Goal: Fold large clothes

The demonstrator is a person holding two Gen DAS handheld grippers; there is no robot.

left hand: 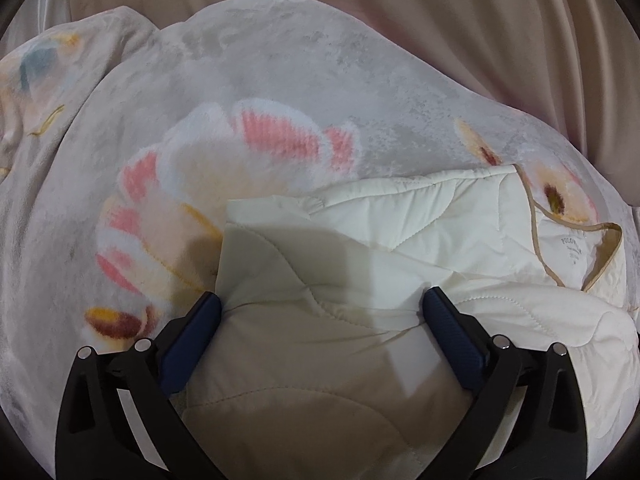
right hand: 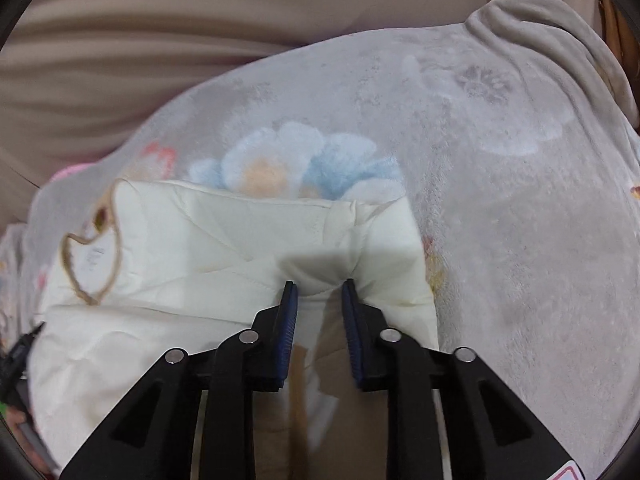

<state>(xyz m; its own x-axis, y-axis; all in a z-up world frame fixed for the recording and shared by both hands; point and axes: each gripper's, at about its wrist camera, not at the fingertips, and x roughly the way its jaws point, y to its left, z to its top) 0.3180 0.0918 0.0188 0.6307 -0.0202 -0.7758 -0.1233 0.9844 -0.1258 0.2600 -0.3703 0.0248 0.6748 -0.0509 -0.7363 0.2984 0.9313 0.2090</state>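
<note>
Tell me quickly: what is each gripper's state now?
Left gripper: open, over the jacket.
Right gripper: partly closed, fabric between the fingers; grip unclear.

Bare blanket (left hand: 280, 60) lay open beyond the folded jacket (left hand: 400, 232); curtain (left hand: 480, 20) bounded its far edge.
</note>
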